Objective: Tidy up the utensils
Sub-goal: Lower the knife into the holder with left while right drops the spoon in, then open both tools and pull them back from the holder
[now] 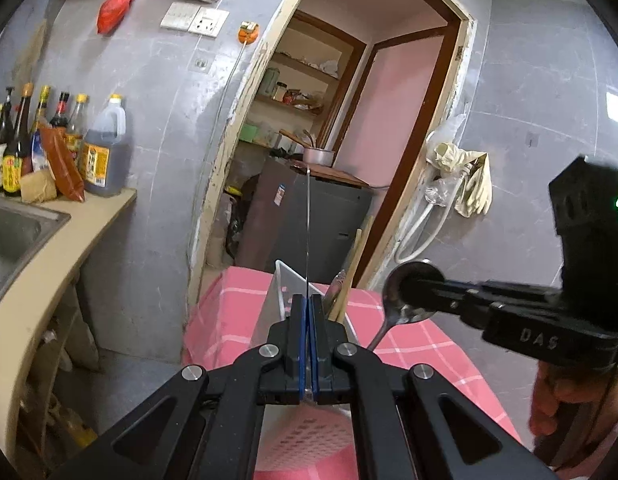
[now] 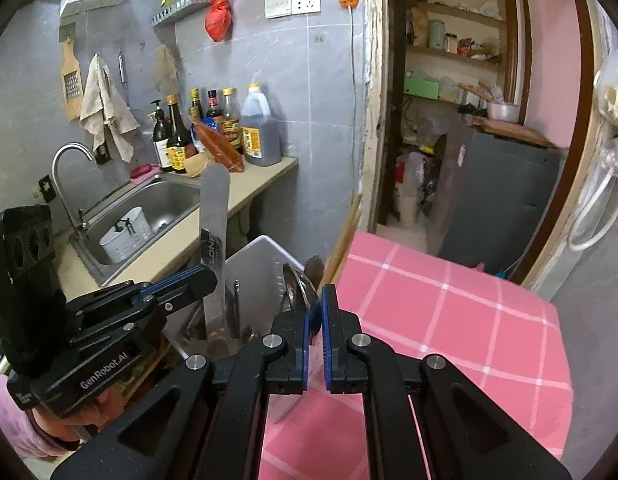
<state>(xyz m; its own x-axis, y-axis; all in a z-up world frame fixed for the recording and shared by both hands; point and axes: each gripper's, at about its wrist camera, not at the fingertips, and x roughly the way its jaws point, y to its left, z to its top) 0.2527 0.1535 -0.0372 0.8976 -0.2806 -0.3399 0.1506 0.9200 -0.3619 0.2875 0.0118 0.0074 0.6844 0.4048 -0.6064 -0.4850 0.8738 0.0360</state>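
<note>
On the pink checked tablecloth point(image 2: 449, 304) stands a white utensil holder point(image 2: 257, 276) with chopsticks point(image 2: 345, 236) inside; above it the left gripper point(image 1: 308, 312) pinches a knife point(image 2: 214, 216) (blade upright), and the right gripper point(image 2: 321, 312) clamps a metal spoon point(image 1: 405, 300)

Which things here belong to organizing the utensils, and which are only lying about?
For the job: knife in the left tool; spoon in the right tool; chopsticks; white holder.

Lying about: sauce bottles, sink, red bag, hanging cloth.
</note>
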